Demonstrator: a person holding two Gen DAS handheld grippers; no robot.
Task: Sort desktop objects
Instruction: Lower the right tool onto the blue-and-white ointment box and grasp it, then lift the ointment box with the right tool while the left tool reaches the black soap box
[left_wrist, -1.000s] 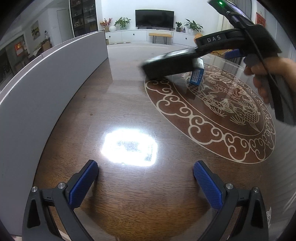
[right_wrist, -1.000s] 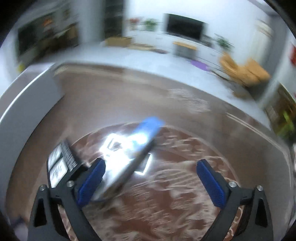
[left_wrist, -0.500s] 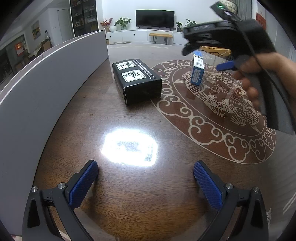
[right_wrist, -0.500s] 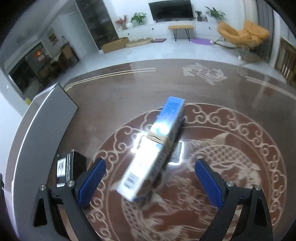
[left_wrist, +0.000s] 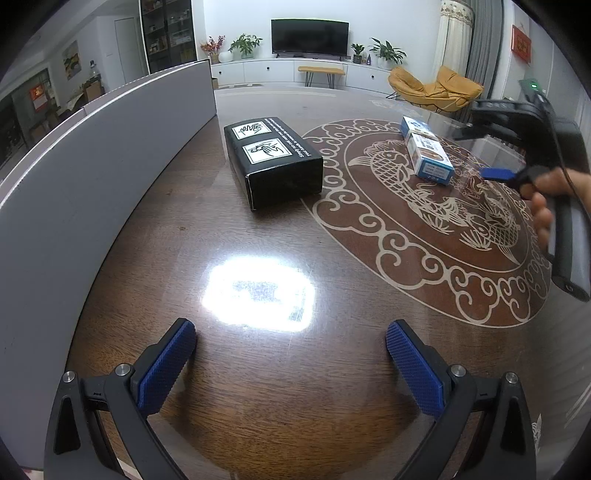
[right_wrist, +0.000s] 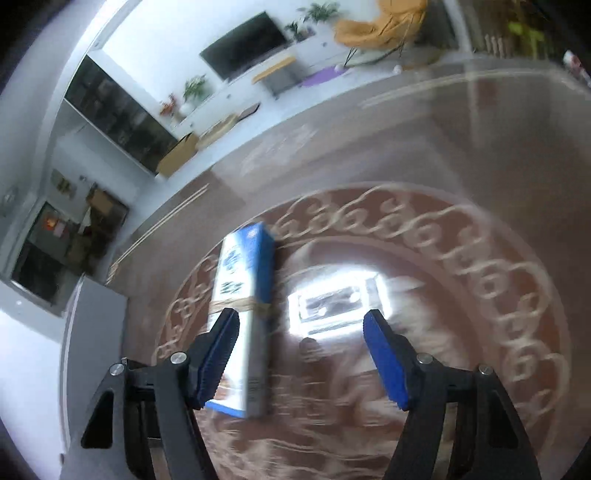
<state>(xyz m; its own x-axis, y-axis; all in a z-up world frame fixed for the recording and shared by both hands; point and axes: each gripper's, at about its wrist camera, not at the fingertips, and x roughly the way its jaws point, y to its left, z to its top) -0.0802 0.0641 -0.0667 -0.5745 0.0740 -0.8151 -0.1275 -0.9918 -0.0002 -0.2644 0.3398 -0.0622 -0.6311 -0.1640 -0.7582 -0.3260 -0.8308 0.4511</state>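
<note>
Left gripper (left_wrist: 291, 363): held low over the brown wooden table (left_wrist: 258, 406), pointed steeply down. Its jaws are set wide apart and nothing is found between the blue ribbed pads (left_wrist: 164, 367). A bright lamp reflection (left_wrist: 258, 290) is seen on the tabletop just ahead of the fingertips.

Black box (left_wrist: 273, 160): laid flat well ahead of the left gripper and slightly left of its centre line. Two white pictogram labels are carried on its top face. It is placed beside the edge of the inlaid fish medallion (left_wrist: 424, 206).

Grey partition panel (left_wrist: 74, 177): stood upright along the left side of the left gripper, curving away ahead.

Blue-and-white carton (right_wrist: 242, 317): laid on its long side on the medallion, bound across the middle by a rubber band (right_wrist: 242, 304). In the right wrist view its near end is found between the right gripper's fingers, close against the left pad (right_wrist: 218, 360) and well apart from the right pad; contact with the left pad cannot be told through the blur. From the left gripper it is seen far ahead and to the right.

Right gripper (right_wrist: 301, 360): jaws have just been closing but are partly apart, not clamped on the carton. It is held by a person's hand (left_wrist: 554, 199).
</note>
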